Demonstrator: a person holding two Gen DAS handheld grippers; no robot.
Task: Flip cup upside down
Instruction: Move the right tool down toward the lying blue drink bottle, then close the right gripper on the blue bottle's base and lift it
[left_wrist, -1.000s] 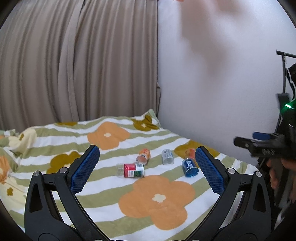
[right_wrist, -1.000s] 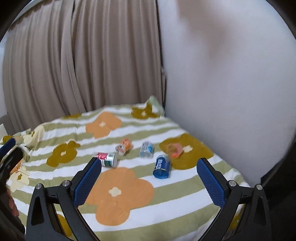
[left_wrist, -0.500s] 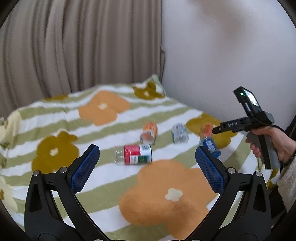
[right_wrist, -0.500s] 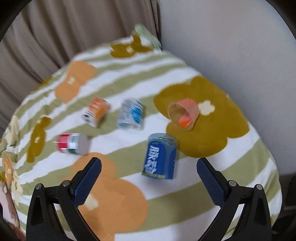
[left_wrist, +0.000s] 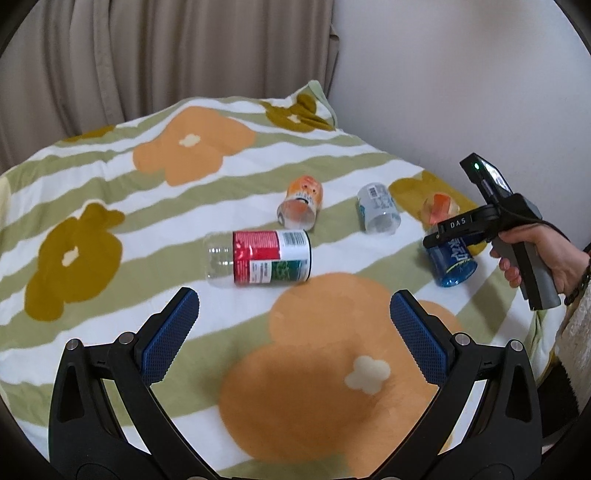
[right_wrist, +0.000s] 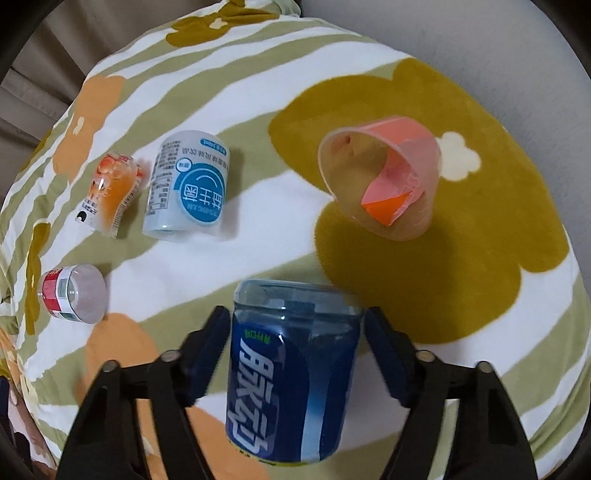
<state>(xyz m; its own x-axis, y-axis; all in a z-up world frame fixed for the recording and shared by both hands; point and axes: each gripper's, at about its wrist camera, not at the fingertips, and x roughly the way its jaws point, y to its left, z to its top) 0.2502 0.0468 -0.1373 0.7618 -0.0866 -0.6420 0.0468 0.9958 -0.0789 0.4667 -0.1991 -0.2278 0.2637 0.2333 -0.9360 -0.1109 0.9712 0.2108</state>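
Note:
Several cut-bottle cups lie on their sides on a flowered bedspread (left_wrist: 110, 173). A blue cup (right_wrist: 291, 369) with white lettering lies between the fingers of my right gripper (right_wrist: 297, 328), which is open around it with small gaps on both sides; the cup also shows in the left wrist view (left_wrist: 456, 260). A clear cup with pink and orange label (right_wrist: 384, 181) lies just beyond. My left gripper (left_wrist: 293, 325) is open and empty, hovering short of a red, white and green cup (left_wrist: 264, 256).
A pale blue and white cup (right_wrist: 188, 186) and an orange cup (right_wrist: 110, 192) lie at the left of the right wrist view. A white wall (left_wrist: 461, 81) borders the bed on the right. Beige curtains (left_wrist: 147, 55) hang behind it.
My right gripper has dropped forward onto the blue cup, which now lies between its fingers. My left gripper has moved closer to the red cup.

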